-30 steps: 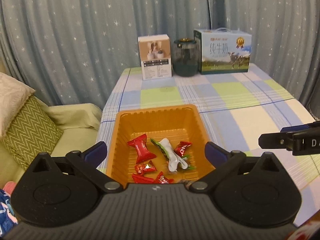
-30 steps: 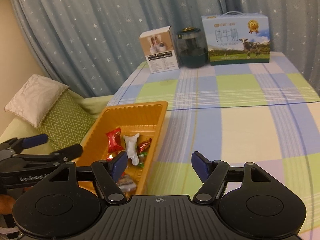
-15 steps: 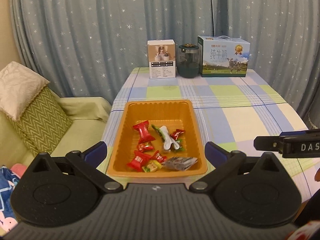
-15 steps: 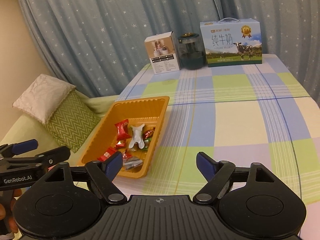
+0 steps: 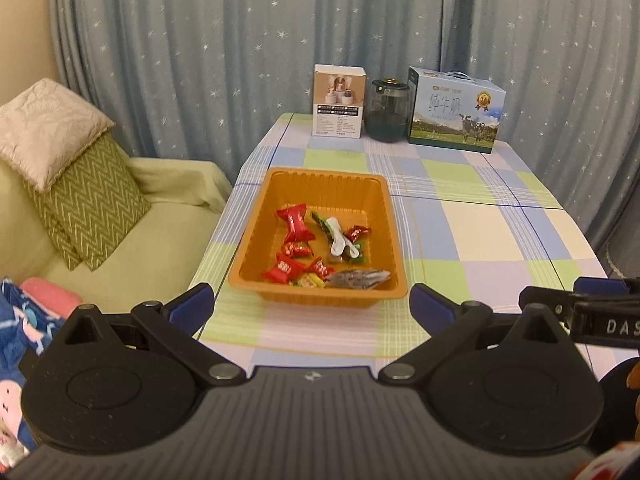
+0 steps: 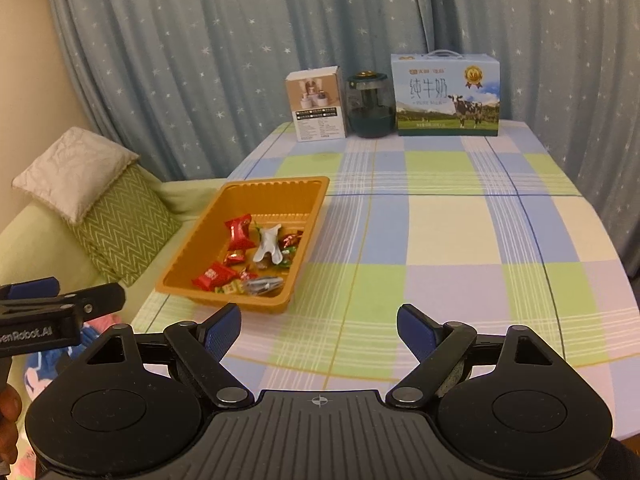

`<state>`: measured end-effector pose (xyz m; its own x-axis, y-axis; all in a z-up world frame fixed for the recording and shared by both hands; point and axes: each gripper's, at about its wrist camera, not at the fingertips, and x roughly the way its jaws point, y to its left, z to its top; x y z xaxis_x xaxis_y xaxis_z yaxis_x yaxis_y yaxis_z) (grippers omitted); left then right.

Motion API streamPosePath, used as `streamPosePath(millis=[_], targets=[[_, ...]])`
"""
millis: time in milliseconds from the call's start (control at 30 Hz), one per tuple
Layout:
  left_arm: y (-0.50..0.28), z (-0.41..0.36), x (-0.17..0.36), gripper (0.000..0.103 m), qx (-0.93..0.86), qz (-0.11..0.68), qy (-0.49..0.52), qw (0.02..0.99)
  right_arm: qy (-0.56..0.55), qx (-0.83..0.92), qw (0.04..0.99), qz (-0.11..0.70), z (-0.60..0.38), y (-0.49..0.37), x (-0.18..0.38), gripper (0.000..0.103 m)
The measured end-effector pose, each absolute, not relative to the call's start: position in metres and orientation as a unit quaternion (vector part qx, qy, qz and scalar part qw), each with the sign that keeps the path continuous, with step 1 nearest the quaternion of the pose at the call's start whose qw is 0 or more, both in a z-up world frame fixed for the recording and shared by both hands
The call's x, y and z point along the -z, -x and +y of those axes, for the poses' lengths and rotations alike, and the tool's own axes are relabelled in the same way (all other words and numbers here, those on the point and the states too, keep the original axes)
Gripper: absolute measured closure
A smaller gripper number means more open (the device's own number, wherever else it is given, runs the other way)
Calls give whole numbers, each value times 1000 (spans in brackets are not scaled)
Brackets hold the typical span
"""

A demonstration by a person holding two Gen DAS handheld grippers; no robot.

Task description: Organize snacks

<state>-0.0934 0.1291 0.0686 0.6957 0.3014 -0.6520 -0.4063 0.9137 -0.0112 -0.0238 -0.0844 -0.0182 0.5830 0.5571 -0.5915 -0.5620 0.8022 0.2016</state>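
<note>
The left gripper [image 5: 312, 306] is hovering off the near edge of the table, its blue-padded fingers [image 5: 191, 307] spread wide with nothing between them. The right gripper [image 6: 319, 330] is hanging over the near part of the checked tablecloth [image 6: 448, 232], its jaws likewise standing wide apart and holding nothing. Each gripper is showing at the edge of the other's view, the two well apart.

Just beyond the left gripper, an orange plastic tray [image 5: 256, 240] is sitting on the near left part of the table. The snacks are lying inside it: a large red candy [image 5: 295, 223] toward the far left, smaller red candies [image 5: 285, 268] in the near half, a white wrapper [image 5: 338, 236] over a green one in the middle, a yellow-green sweet [image 5: 307, 281] and a grey packet [image 5: 360, 278] against the near wall.

To the left of the table, a pale green sofa [image 5: 168, 184] is carrying a green zigzag cushion [image 5: 90, 204] with a beige cushion [image 5: 48, 132] on top.

Along the far edge of the table are standing a white product box [image 5: 339, 101], a dark glass jar [image 5: 389, 111] just right of it, and a milk carton box [image 5: 456, 112] at the right. A blue star-patterned curtain [image 5: 240, 40] is hanging behind.
</note>
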Motion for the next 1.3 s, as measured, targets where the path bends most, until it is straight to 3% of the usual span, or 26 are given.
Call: streamPosePath(millis=[1300], targets=[[128, 111, -65, 0, -178, 327, 84, 924, 14, -306, 901, 308, -97, 70, 15, 18]])
